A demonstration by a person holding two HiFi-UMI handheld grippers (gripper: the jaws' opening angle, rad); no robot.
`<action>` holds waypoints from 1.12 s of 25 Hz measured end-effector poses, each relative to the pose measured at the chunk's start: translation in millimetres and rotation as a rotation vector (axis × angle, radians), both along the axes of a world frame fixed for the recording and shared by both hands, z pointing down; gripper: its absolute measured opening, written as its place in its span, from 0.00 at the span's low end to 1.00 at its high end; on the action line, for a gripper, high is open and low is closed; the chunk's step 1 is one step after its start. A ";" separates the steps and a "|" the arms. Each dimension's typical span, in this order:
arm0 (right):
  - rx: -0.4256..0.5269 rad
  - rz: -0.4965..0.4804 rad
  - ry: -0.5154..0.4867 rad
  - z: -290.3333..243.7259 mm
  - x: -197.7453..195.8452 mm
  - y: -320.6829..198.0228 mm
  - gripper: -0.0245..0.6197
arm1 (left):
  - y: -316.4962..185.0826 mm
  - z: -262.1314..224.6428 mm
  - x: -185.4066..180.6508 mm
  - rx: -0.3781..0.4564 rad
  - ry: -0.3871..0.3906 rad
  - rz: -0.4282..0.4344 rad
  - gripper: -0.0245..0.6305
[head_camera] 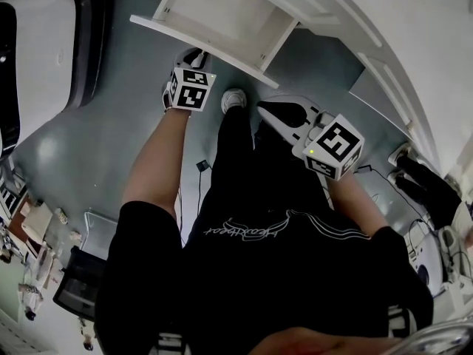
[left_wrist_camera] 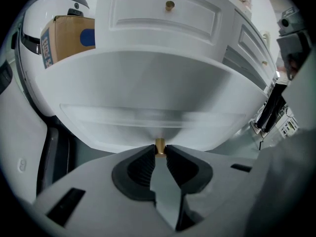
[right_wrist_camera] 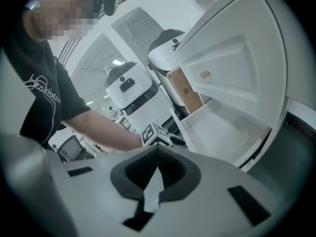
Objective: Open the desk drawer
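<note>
Left gripper [left_wrist_camera: 160,153] has its ribbed dark jaws clamped on the small brass knob [left_wrist_camera: 160,144] at mid-front of the white drawer [head_camera: 222,17], which sits pulled well out of the bench [left_wrist_camera: 104,23] with its bare, smooth inside showing. The drawer front runs crosswise to the jaws and the knob stem points straight back along them, so I'd say any further pull goes straight back toward the person. Right gripper [right_wrist_camera: 157,149] is off to the side, apart from the drawer, jaws closed on nothing, so left is the working hand.
</note>
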State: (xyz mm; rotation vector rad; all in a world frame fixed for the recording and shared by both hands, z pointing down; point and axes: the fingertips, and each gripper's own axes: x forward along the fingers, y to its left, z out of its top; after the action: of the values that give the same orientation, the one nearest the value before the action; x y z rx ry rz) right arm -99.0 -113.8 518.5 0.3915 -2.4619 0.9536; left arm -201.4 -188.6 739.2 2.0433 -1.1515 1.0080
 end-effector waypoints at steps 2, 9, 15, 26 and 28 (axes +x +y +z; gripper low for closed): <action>0.001 -0.003 0.004 1.0 -3.8 0.3 0.05 | 7.8 0.3 -4.1 -0.004 0.002 0.004 0.15; 0.005 -0.041 0.014 2.3 -20.3 7.3 0.05 | 34.1 0.8 -16.3 -0.014 0.015 -0.027 0.15; 0.006 -0.069 0.016 -1.1 -31.5 11.8 0.05 | 52.3 1.7 -25.6 -0.028 0.018 -0.030 0.15; 0.010 -0.102 0.002 1.5 -37.0 28.6 0.05 | 63.2 1.8 -33.3 -0.023 0.039 -0.064 0.15; 0.011 -0.103 0.001 0.6 -35.2 31.6 0.05 | 63.1 1.9 -33.8 -0.014 0.039 -0.061 0.15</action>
State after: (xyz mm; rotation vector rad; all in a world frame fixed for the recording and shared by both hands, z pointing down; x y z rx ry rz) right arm -134.3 -82.2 519.1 0.2657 -2.4619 0.8973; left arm -235.2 -125.5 741.1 1.9959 -1.1766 0.9397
